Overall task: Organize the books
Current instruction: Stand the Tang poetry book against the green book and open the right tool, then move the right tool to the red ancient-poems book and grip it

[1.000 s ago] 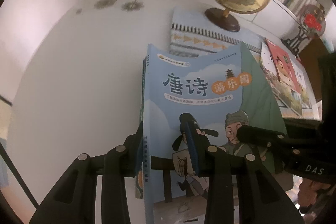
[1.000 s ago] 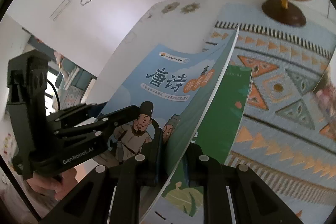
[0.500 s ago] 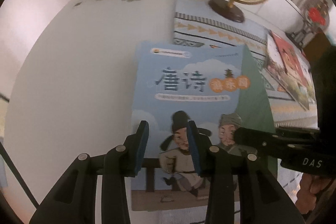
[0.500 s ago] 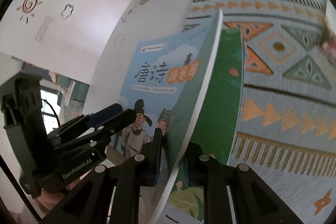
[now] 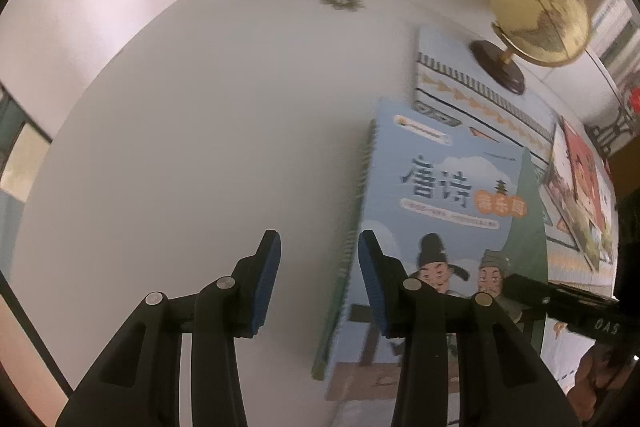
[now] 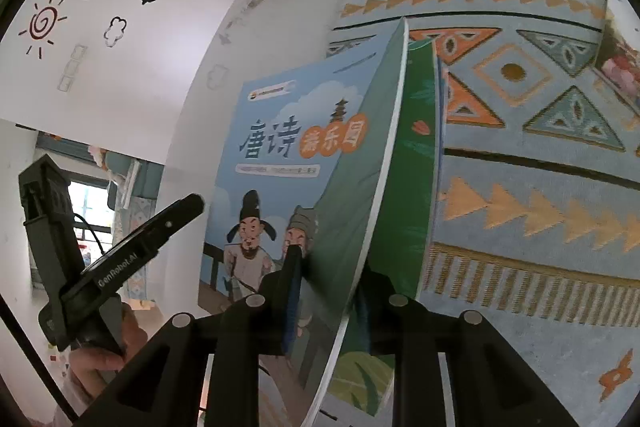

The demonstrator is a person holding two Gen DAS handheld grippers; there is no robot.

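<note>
While the blue poetry book (image 6: 280,163) stands tilted on the white desk (image 5: 192,131), its lower edge runs out of frame in both views, so how it meets the desk is hard to say. Right gripper (image 6: 324,287) has that book's edge between its jaws, which are opening; the right pad is hidden behind the pages, so contact on that side cannot be confirmed. A green book (image 6: 416,163) sits right behind, mostly covered. Over to the left gripper (image 5: 318,281): jaws opening and only bare desk between them, with the blue book just beside its right finger. Further back, the globe (image 5: 540,11) rests on the patterned mat (image 6: 540,187), its top cut off in the right view. More books (image 5: 580,187) lie at the far right, blurred.
</note>
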